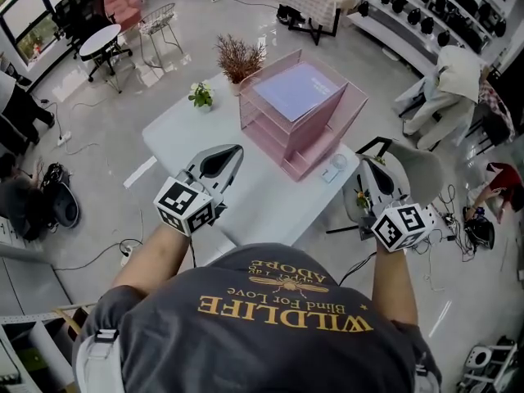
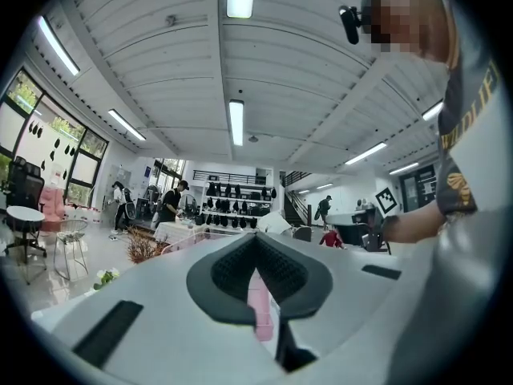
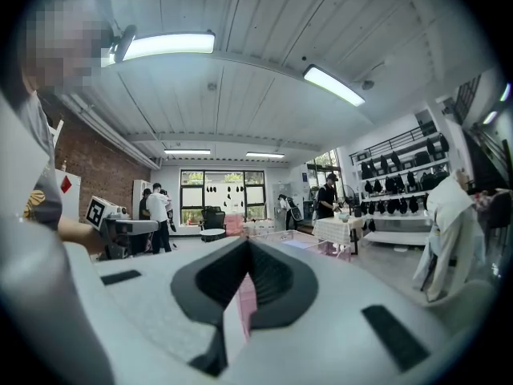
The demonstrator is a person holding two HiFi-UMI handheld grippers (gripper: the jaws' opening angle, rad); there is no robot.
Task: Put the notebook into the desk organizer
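While the person stands at the near edge of the white tabletop [image 1: 184, 133], each hand holds a gripper out level toward it.

- Left gripper [image 1: 232, 153]: over the near left part of the tabletop. In the left gripper view its dark fingers [image 2: 231, 273] are clenched tip to tip with nothing between them; only a strip of pink shows through the slit lower down.
- Right gripper [image 1: 366, 167]: off the tabletop's right edge, well apart from the left one. In the right gripper view its fingers [image 3: 282, 283] are clenched the same way, also on nothing.
- Notebook [image 1: 295, 88]: pale lavender cover, lying flat in the top tier of the pink desk organizer [image 1: 326, 142]. Neither gripper touches it.
- Desk organizer: tiered, standing at the far right of the tabletop, ahead of both grippers.
- Dried reddish plant [image 1: 237, 56]: just behind the organizer's left corner.
- Small pot with white flowers [image 1: 201, 95]: left of the organizer, near the tabletop's far left edge.
- Small pale object [image 1: 336, 164]: at the organizer's near right foot; too small to tell what it is.
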